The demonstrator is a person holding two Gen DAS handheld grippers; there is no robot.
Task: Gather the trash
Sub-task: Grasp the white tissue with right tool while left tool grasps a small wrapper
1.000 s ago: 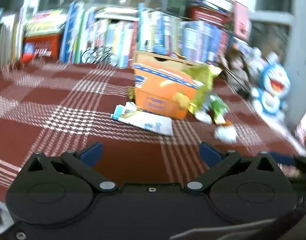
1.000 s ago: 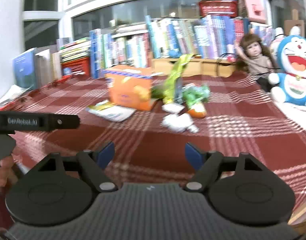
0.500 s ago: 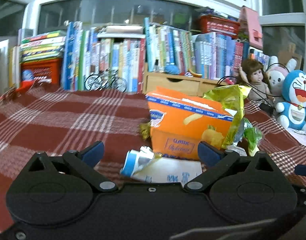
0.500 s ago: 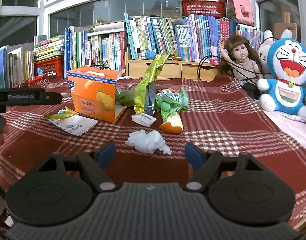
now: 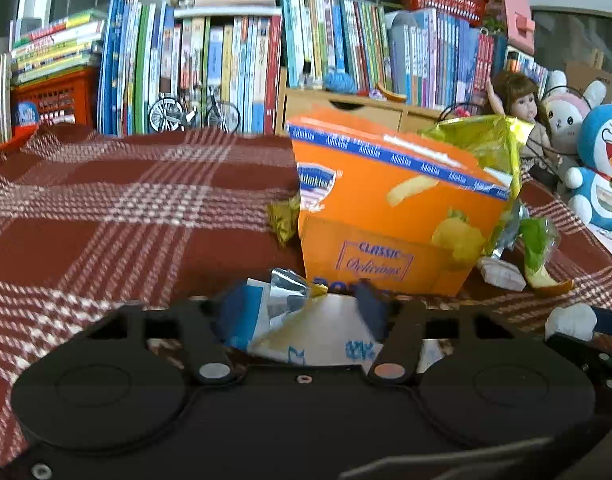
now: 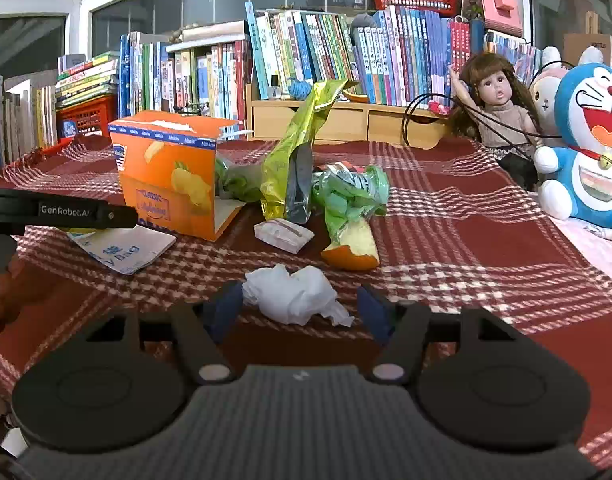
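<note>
Left wrist view: trash on checked cloth.
Left gripper closing around flat white pouch, orange box just behind; right gripper narrowing around crumpled tissue, not yet pressing.

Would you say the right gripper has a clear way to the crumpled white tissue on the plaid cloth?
Probably yes. The crumpled white tissue lies between the open fingers of the right gripper, whose jaws have just been closing, with nothing lying over it. The orange peel sits just behind, apart from it.
</note>
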